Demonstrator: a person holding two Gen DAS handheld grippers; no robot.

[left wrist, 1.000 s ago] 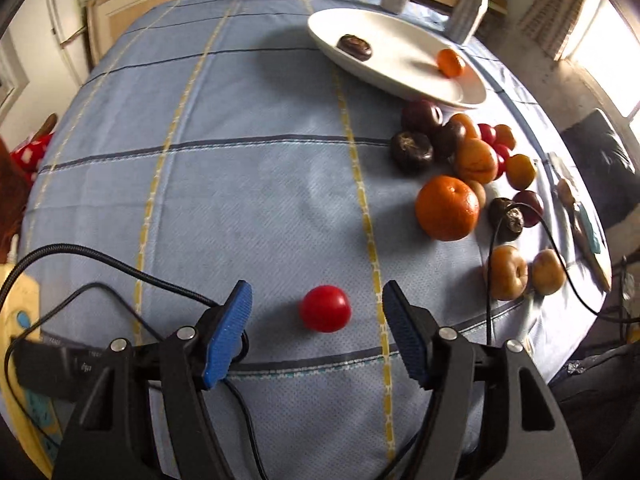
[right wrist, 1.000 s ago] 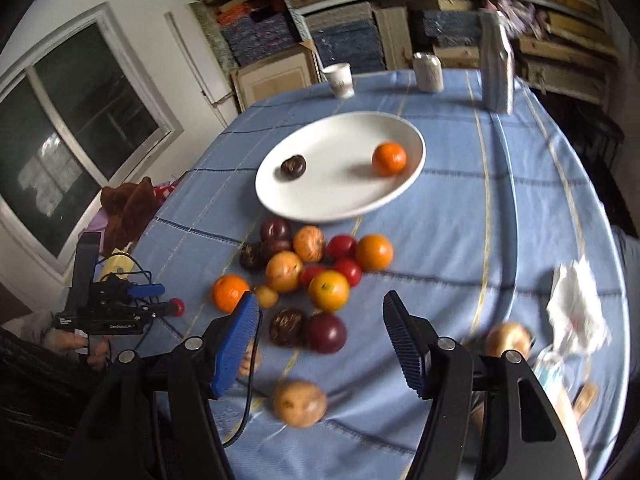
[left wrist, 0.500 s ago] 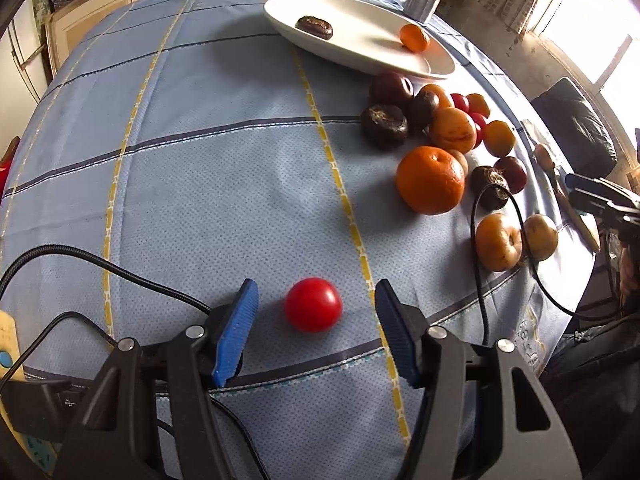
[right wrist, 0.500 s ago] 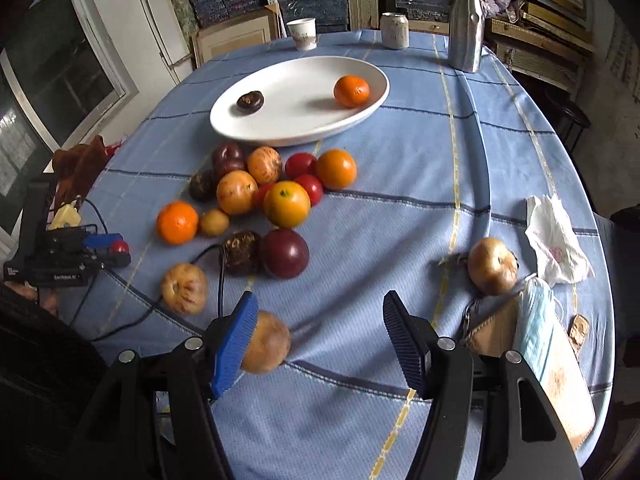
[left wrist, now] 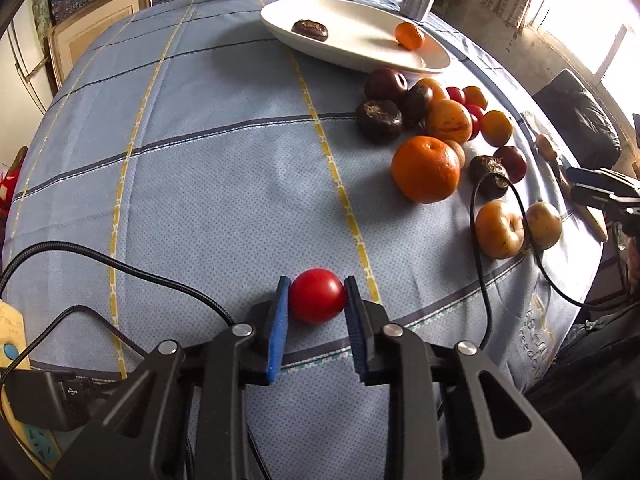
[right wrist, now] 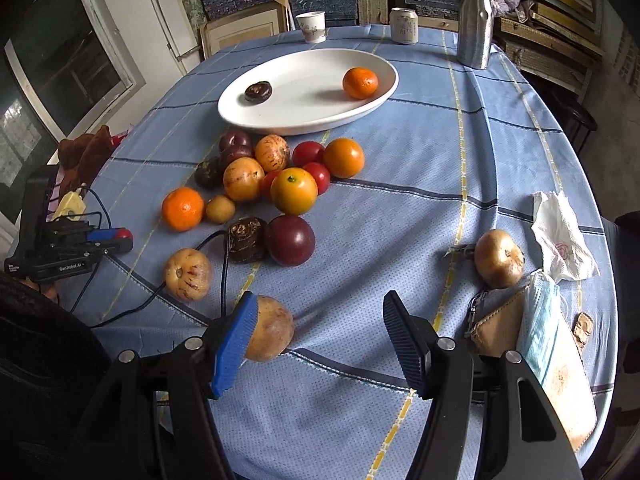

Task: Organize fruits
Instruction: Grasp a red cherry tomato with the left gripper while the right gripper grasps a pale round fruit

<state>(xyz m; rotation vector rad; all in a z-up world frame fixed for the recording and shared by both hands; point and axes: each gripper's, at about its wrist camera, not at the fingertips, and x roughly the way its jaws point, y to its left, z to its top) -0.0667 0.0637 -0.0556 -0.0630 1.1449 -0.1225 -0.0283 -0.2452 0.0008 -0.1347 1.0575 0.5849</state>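
Note:
A small red tomato [left wrist: 317, 295] rests on the blue checked tablecloth near the table's edge. My left gripper [left wrist: 317, 282] is closing tight on it, both blue pads pressed against its sides. In the right wrist view my right gripper [right wrist: 319, 304] stands open low over the cloth, and a round brown fruit [right wrist: 269, 334] lies just inside its left finger [right wrist: 234, 344]. A heap of mixed fruit [right wrist: 294, 191] lies before the white oval plate [right wrist: 304, 114], which holds a mandarin [right wrist: 360, 83] and a dark fruit [right wrist: 259, 91].
A black cable [right wrist: 224, 264] runs among the near fruits. A brown fruit [right wrist: 499, 258], a crumpled tissue [right wrist: 560, 236] and a wallet with a face mask [right wrist: 540, 340] lie at right. A paper cup [right wrist: 313, 27], a can [right wrist: 404, 26] and a metal bottle [right wrist: 475, 20] stand at the back.
The left jaws have shut on the red tomato, which lay loose between them before. The right gripper has sunk toward the cloth, bringing the brown fruit beside its left finger.

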